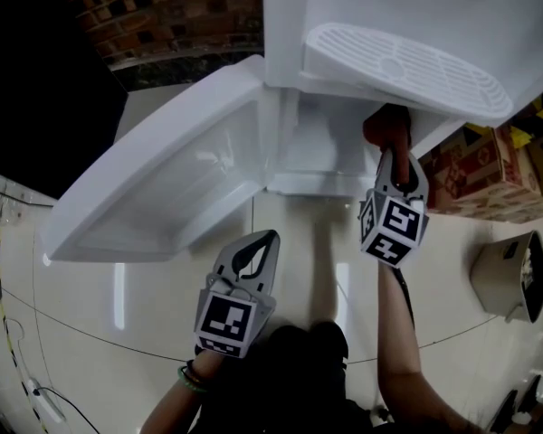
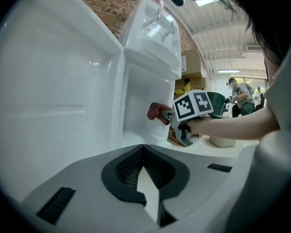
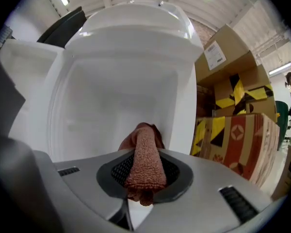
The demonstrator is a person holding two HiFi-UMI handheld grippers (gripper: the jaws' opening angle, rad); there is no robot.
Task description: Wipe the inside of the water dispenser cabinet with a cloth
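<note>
Reddish-brown cloth (image 3: 144, 161) pinched in right hand-held gripper (image 3: 143, 179) jaws, inside cabinet (image 3: 111, 93).

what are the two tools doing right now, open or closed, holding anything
left tool: closed, nothing between its jaws
right tool: closed on the reddish cloth

Rust-red terry cloth (image 3: 144, 161) in white plastic dispenser cabinet (image 3: 119, 96)
Cloth bunched lengthwise, inside the lower cavity by its right wall; door (image 1: 163, 183) swung wide open.
</note>
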